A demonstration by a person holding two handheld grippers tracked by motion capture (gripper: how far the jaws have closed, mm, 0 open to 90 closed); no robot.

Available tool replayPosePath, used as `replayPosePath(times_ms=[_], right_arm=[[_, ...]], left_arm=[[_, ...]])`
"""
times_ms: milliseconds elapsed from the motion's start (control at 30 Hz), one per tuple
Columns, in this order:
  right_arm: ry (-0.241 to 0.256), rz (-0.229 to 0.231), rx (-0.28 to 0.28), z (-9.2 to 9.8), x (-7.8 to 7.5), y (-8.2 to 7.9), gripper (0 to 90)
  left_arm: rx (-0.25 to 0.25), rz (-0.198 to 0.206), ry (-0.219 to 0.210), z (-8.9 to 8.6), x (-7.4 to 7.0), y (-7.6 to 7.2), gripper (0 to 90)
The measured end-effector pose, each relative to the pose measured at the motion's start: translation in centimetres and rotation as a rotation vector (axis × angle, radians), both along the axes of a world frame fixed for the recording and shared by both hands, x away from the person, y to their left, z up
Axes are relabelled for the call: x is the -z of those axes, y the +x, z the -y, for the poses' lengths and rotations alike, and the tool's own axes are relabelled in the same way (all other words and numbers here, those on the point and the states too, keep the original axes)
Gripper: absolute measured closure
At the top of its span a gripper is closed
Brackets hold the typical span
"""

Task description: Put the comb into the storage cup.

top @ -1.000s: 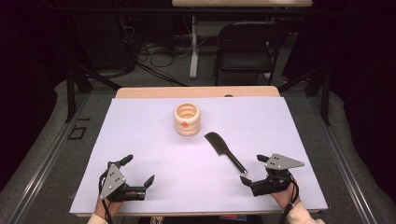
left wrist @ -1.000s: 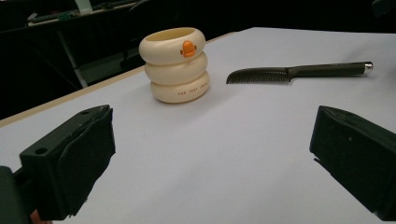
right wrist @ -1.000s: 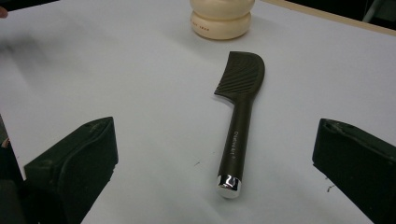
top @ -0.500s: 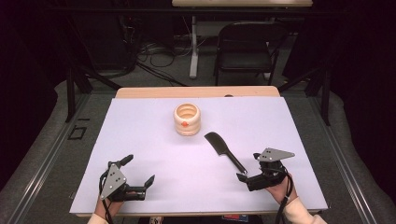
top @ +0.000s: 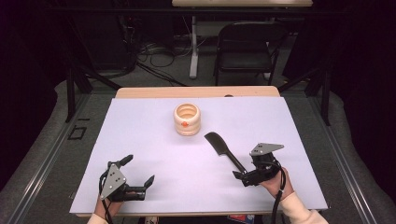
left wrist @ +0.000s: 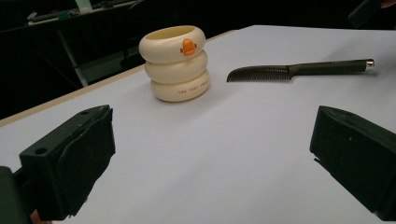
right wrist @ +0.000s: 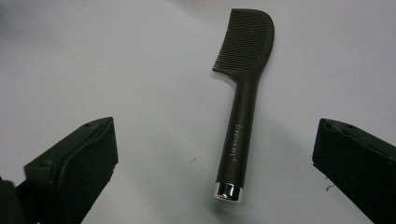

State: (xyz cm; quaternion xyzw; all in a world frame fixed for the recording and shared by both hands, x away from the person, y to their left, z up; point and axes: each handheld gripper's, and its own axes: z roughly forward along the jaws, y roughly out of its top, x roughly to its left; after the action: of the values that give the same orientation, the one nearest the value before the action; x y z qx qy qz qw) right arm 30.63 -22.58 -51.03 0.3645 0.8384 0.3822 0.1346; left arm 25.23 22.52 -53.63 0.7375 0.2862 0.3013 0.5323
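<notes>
Near the table's front edge, the right gripper [top: 243,177] has edged forward and left since a second ago, its jaws wide apart and empty, now lined up on the comb [right wrist: 244,100] handle's silver end, likely for a pick-up. The left gripper [top: 137,176] waits at near left, equally wide and empty. Farther off stands the ringed cup [top: 187,119], its inside hidden.
</notes>
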Motion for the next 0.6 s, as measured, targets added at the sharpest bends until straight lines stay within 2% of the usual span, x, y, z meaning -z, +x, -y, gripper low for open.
replayPosePath(times_ms=[600], right_arm=[[-0.072,-0.073,0.000,-1.6,-0.6,2.2,0.0]], left_arm=[[-0.002,0.000,0.010,0.0,0.0,0.0,0.1]])
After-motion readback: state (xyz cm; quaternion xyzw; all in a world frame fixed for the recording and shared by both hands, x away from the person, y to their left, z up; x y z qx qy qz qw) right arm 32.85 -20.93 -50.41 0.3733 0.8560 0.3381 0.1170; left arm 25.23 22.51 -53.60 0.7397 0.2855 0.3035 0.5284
